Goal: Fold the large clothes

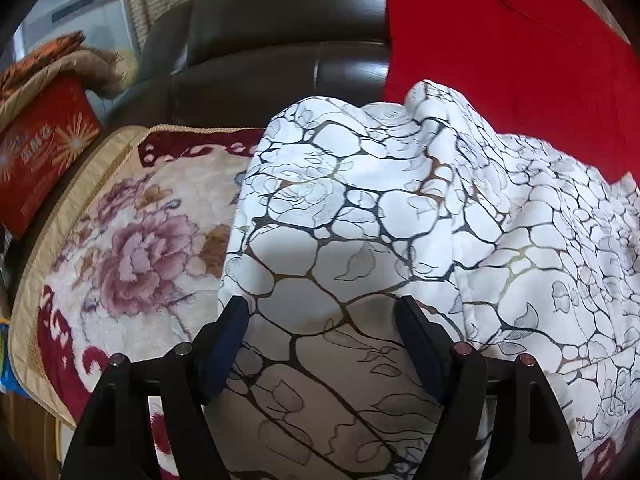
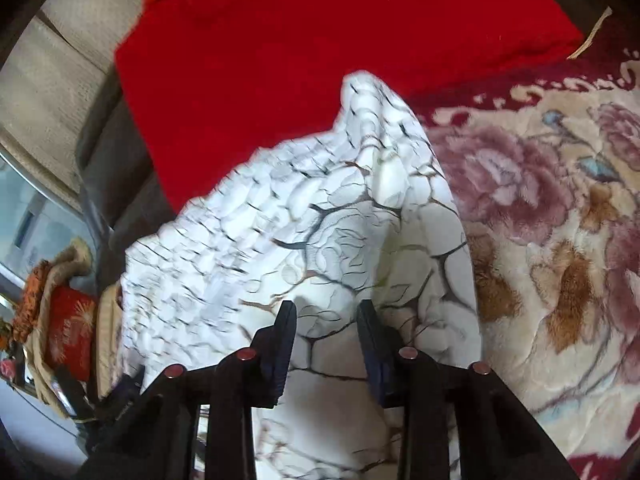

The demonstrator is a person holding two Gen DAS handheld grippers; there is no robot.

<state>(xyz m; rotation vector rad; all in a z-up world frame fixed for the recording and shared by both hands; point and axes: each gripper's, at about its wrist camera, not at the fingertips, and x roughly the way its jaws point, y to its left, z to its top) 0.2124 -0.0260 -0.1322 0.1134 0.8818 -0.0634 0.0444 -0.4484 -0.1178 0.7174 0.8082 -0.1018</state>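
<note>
A large white cloth with a dark cracked-stone and leaf print [image 1: 400, 216] lies bunched on a floral sofa cover. My left gripper [image 1: 322, 306] is open, its two fingers wide apart just over the cloth's near edge, with cloth between and below them. In the right wrist view the same cloth [image 2: 304, 232] rises in a peaked fold ahead. My right gripper [image 2: 326, 308] is open with a narrower gap, and cloth lies between its fingers without being pinched.
A floral plush sofa cover [image 1: 132, 240] [image 2: 560, 240] lies under the cloth. A red blanket [image 1: 500, 60] [image 2: 320, 40] hangs over the dark leather sofa back [image 1: 280, 40]. A red box [image 1: 44, 148] sits at the left sofa end.
</note>
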